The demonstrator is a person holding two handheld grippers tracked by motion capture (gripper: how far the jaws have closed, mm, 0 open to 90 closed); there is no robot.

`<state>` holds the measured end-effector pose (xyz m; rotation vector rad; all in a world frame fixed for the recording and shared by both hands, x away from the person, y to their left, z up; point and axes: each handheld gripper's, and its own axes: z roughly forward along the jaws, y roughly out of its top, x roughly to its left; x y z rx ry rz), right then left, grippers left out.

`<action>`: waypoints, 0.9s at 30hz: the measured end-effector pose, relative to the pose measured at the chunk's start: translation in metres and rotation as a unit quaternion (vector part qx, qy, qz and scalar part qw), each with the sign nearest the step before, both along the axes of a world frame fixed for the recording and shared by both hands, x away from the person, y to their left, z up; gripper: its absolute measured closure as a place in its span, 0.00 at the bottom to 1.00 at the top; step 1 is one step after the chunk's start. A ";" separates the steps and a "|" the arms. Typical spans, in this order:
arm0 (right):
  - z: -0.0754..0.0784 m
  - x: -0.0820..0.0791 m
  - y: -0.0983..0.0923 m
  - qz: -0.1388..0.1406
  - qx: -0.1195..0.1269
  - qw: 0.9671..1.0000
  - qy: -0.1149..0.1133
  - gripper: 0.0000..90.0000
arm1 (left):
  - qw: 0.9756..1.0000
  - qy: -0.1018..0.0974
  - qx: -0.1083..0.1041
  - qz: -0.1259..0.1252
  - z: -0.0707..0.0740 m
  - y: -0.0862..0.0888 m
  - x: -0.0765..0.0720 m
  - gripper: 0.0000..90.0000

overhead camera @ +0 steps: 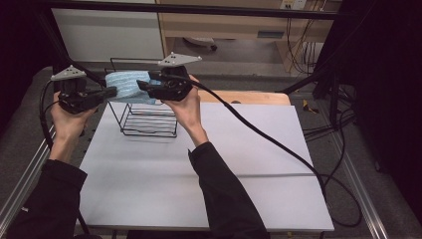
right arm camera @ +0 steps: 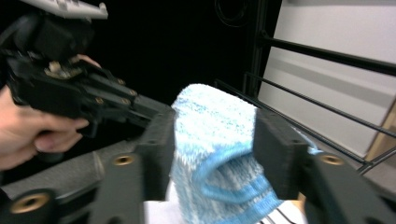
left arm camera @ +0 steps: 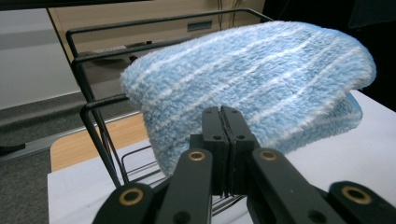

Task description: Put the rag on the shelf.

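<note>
The fluffy blue towel (overhead camera: 127, 85) is draped over the top bars of a black wire rack (overhead camera: 149, 119), sitting around 11 o'clock on the table (overhead camera: 249, 164). From the high view the towel's ends are tucked behind both tools, so you can't really see how far it hangs down. The rack's far side runs out of frame in the left gripper view, and its lower shelf looks bare from what I can see.

Left tool (overhead camera: 110, 92) comes in from 9 o'clock; its jaws are pressed fully together, right up against the towel's near edge (left arm camera: 252, 79), and whether they've pinched any of the pile is hard to make out. Right tool (overhead camera: 143, 87) is at the towel's 3 o'clock end, jaws partly apart with the folded end (right arm camera: 215, 154) sitting between them; the pads look just off the fabric, though that shot is blurry.

The table has a pale grey sheet over a wooden top, a metal frame around it, cables trailing on the floor at 3 o'clock, and wooden cabinets behind.
</note>
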<state>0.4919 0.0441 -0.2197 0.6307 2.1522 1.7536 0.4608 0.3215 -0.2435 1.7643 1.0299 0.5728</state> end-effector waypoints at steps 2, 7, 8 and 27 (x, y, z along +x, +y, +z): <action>-0.003 0.001 0.002 0.005 -0.009 1.000 0.016 0.75 | 1.000 0.002 -0.001 0.001 -0.002 0.001 0.000 0.98; -0.017 0.003 0.009 0.010 -0.053 0.998 0.042 0.93 | 1.000 0.003 -0.005 0.004 -0.009 0.003 0.001 0.98; -0.019 0.004 0.010 0.008 -0.062 0.997 0.044 0.94 | 1.000 0.005 -0.006 0.003 -0.011 0.004 0.001 0.98; -0.056 0.024 0.015 -0.034 -0.088 0.994 0.046 0.96 | 0.999 0.009 -0.025 0.029 -0.027 0.000 0.020 0.97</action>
